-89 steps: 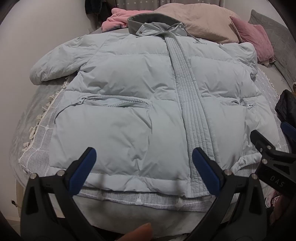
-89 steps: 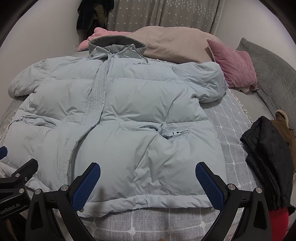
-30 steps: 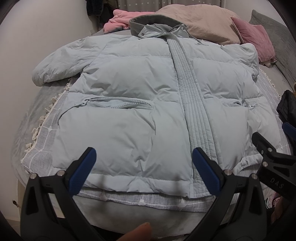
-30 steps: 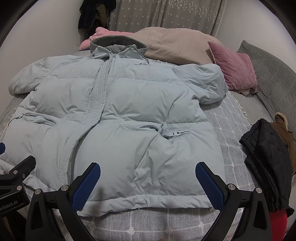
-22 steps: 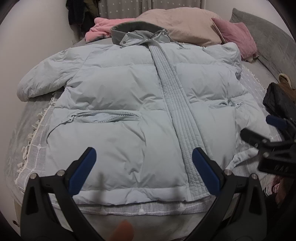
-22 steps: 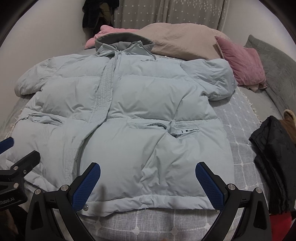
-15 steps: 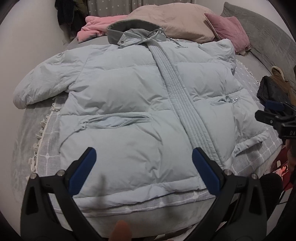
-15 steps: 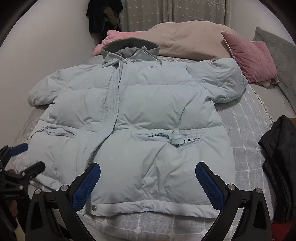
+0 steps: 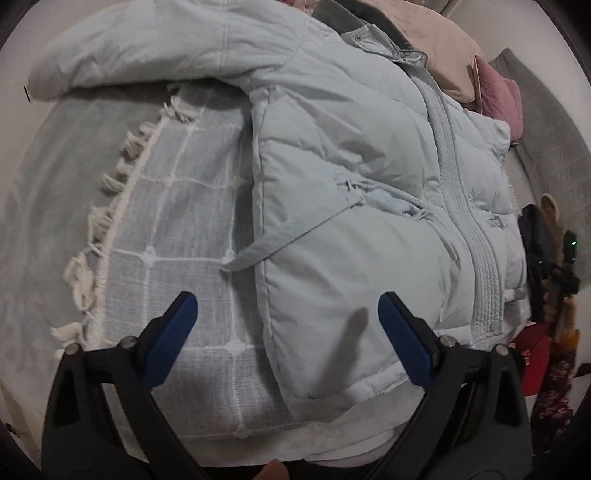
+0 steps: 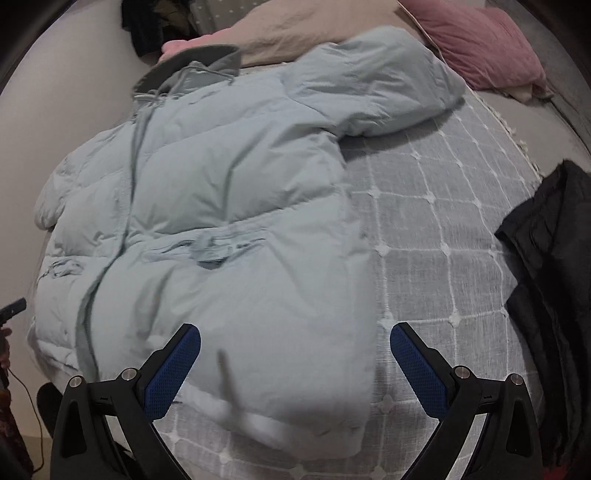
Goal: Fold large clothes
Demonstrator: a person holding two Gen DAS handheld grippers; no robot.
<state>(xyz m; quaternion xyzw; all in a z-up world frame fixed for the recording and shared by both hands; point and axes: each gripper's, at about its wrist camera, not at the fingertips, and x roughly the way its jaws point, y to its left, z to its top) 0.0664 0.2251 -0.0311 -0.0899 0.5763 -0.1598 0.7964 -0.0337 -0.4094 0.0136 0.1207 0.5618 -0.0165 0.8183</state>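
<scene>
A pale blue puffer jacket (image 9: 351,177) lies front up and zipped on a bed, collar at the far end, also in the right wrist view (image 10: 229,221). My left gripper (image 9: 286,339) is open and empty, just above the jacket's near left hem corner and the bedspread. My right gripper (image 10: 295,365) is open and empty, above the jacket's near right hem corner. The left sleeve (image 9: 129,51) lies spread outward; the right sleeve (image 10: 384,92) is bent beside the body.
A grey checked bedspread with white tassels (image 9: 166,229) covers the bed, also in the right wrist view (image 10: 436,229). A dark garment (image 10: 550,266) lies at the right edge. Beige (image 10: 314,26) and pink (image 10: 480,40) pillows sit at the head.
Both grippers have moved apart and closer to the bed: the left to the jacket's left hem corner, the right to its right hem corner. The jacket has not moved.
</scene>
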